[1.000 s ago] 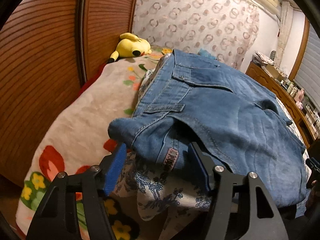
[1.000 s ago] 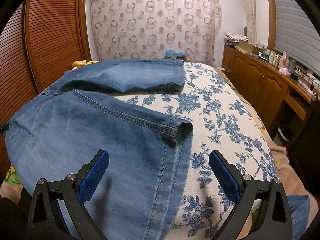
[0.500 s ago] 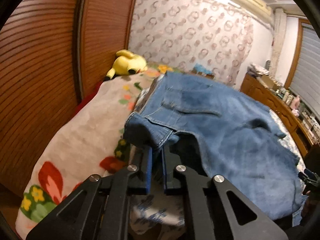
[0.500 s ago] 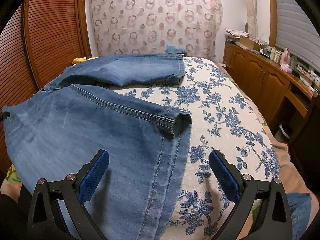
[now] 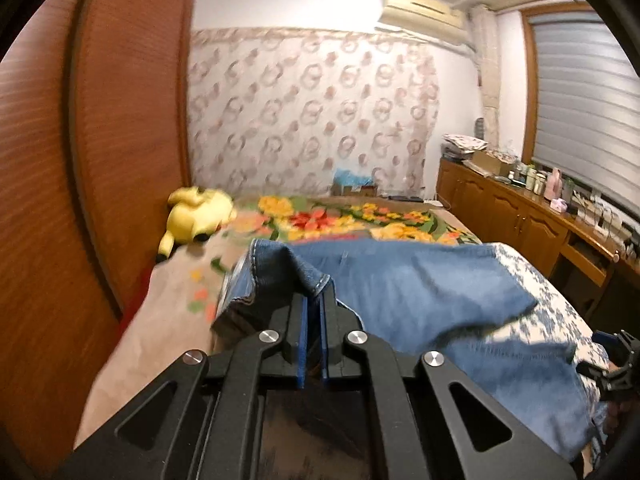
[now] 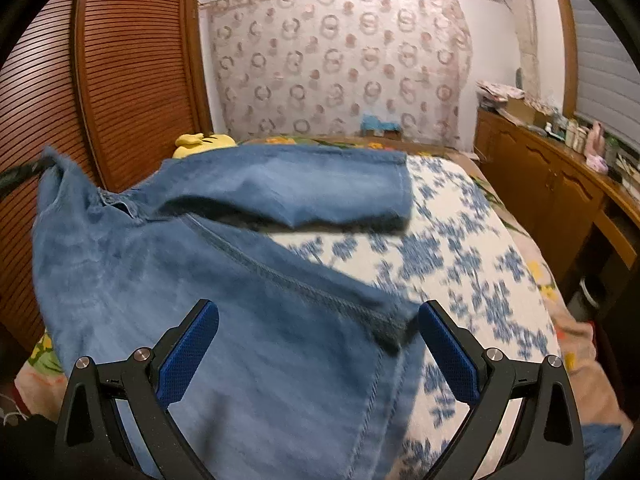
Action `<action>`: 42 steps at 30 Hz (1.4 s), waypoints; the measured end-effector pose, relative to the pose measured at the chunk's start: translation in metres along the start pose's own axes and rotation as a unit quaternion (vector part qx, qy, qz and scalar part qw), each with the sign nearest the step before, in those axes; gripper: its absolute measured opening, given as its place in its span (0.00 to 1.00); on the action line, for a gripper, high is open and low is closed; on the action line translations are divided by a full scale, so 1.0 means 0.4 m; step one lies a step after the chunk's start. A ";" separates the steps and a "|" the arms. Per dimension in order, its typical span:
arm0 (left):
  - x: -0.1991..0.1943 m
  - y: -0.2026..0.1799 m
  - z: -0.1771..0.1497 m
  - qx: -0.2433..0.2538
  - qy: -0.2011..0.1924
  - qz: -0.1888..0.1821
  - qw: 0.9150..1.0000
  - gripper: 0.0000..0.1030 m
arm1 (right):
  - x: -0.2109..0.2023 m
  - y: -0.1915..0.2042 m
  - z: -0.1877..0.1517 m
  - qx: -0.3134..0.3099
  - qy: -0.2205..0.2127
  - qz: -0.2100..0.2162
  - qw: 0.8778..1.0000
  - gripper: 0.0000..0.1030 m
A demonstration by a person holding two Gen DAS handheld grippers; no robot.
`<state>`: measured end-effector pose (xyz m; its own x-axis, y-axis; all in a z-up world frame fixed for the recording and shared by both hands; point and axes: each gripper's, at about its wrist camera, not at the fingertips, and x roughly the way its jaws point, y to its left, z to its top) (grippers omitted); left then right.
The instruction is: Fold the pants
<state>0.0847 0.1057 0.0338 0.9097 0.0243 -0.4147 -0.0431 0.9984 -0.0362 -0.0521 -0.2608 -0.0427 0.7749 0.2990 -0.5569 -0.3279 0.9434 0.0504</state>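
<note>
Blue denim pants (image 5: pixel 420 292) lie across the bed. My left gripper (image 5: pixel 314 300) is shut on the waistband corner (image 5: pixel 280 268) and holds it lifted above the bed. In the right wrist view the pants (image 6: pixel 200 280) spread under my right gripper (image 6: pixel 318 344), which is open and empty just above one pant leg near its hem (image 6: pixel 384 328). The other leg (image 6: pixel 304 184) lies farther back, its edge raised. The right gripper also shows at the right edge of the left wrist view (image 5: pixel 616 356).
The bed has a white and blue floral sheet (image 6: pixel 472 248) and a flowered blanket (image 5: pixel 340 220). A yellow plush toy (image 5: pixel 198 216) lies by the wooden slatted wardrobe (image 6: pixel 120 80). A wooden cabinet with clutter (image 5: pixel 532 220) runs along the right side.
My left gripper closed on the waistband corner and lifted it, pulling the pants up. The right gripper stayed open over the leg.
</note>
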 end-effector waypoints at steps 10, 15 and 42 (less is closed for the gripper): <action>0.159 -0.069 0.133 0.022 -0.002 -0.018 1.000 0.05 | 0.050 0.011 0.085 -0.010 -0.018 0.043 0.999 0.97; 0.230 -0.099 0.147 0.028 0.012 -0.012 0.999 0.05 | 0.099 0.014 0.125 -0.008 -0.014 0.088 0.996 0.94; 0.400 -0.074 0.160 -0.005 0.050 -0.005 0.999 0.05 | 0.310 0.044 0.161 -0.081 0.088 0.202 0.972 0.02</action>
<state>0.2577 0.0833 0.0267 0.8648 0.0082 -0.5021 -0.0381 0.9981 -0.0493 0.0731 -0.1979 -0.0573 0.4657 0.5983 -0.6521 -0.6785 0.7145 0.1710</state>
